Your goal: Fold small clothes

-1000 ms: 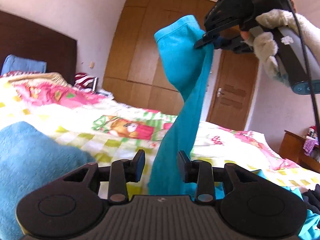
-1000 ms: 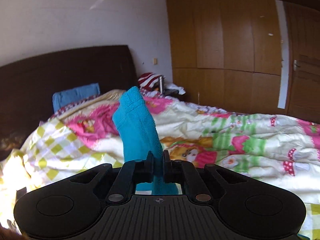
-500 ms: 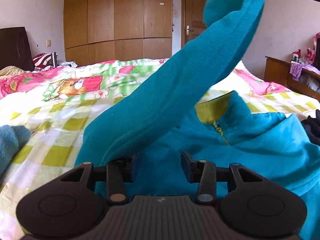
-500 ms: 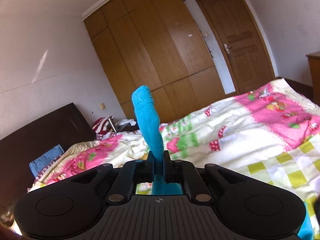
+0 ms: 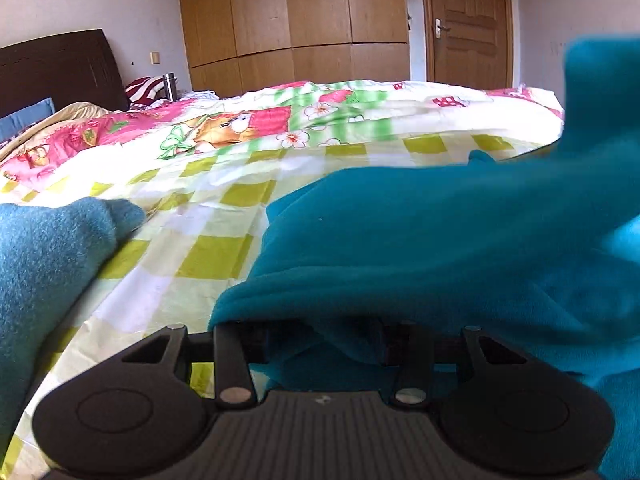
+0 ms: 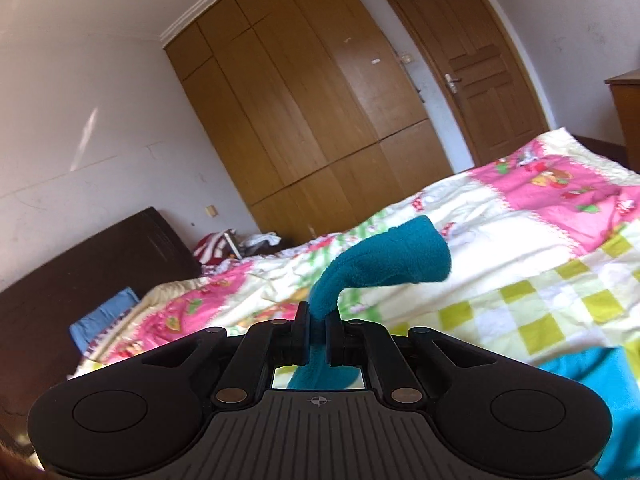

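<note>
A teal fleece jacket (image 5: 460,248) lies on the bed's checked quilt (image 5: 224,200). Its sleeve is draped low over my left gripper (image 5: 320,340), whose jaws stand wide apart; the fabric covers the fingertips. In the right wrist view my right gripper (image 6: 318,328) is shut on the sleeve's end (image 6: 384,256), which curls up and to the right above the jaws. More of the jacket (image 6: 600,376) shows at the lower right.
A folded blue-grey fleece item (image 5: 48,264) lies on the quilt at the left. A dark headboard (image 5: 60,68), a blue pillow (image 6: 104,316), a wooden wardrobe (image 5: 296,20) and a door (image 5: 468,20) stand behind. A wooden cabinet (image 6: 628,108) is at the right.
The sleeve, held high a second ago, has come down and now lies across the jacket's body. My left gripper has dropped low to the bed. My right gripper still grips the sleeve end.
</note>
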Action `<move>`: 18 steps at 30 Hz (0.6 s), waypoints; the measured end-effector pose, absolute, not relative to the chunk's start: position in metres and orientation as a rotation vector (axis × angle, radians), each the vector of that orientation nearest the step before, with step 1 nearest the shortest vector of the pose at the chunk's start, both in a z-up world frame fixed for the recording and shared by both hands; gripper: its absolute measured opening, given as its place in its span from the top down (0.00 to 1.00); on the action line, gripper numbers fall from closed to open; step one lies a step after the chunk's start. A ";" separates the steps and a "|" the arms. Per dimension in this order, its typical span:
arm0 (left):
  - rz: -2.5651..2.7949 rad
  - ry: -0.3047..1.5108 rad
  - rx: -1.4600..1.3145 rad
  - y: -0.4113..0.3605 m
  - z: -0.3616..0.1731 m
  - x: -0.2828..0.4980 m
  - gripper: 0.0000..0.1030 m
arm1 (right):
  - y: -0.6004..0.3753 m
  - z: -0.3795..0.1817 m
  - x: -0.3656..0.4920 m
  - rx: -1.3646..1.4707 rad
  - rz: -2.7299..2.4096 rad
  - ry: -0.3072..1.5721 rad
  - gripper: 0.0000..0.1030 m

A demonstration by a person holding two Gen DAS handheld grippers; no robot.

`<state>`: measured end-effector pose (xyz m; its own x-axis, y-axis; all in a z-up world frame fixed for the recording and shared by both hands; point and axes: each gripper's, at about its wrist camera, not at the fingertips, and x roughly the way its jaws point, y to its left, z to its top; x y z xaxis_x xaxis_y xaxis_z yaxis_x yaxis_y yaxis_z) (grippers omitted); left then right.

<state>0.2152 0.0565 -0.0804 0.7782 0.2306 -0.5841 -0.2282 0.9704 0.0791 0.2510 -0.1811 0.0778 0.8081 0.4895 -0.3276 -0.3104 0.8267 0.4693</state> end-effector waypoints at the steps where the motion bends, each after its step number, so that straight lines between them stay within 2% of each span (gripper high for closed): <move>1: 0.226 0.644 0.013 0.055 -0.079 0.215 0.44 | -0.190 0.061 0.246 0.411 0.398 0.500 0.95; 5: 0.184 0.684 0.068 0.047 -0.077 0.207 0.44 | -0.231 -0.020 0.236 0.425 0.222 0.733 0.93; 8: 0.178 0.692 0.105 0.044 -0.077 0.199 0.44 | -0.243 -0.053 0.223 0.423 0.174 0.805 0.86; 18: 0.180 0.699 0.114 0.046 -0.080 0.205 0.43 | -0.292 -0.055 0.228 0.708 0.130 0.695 0.71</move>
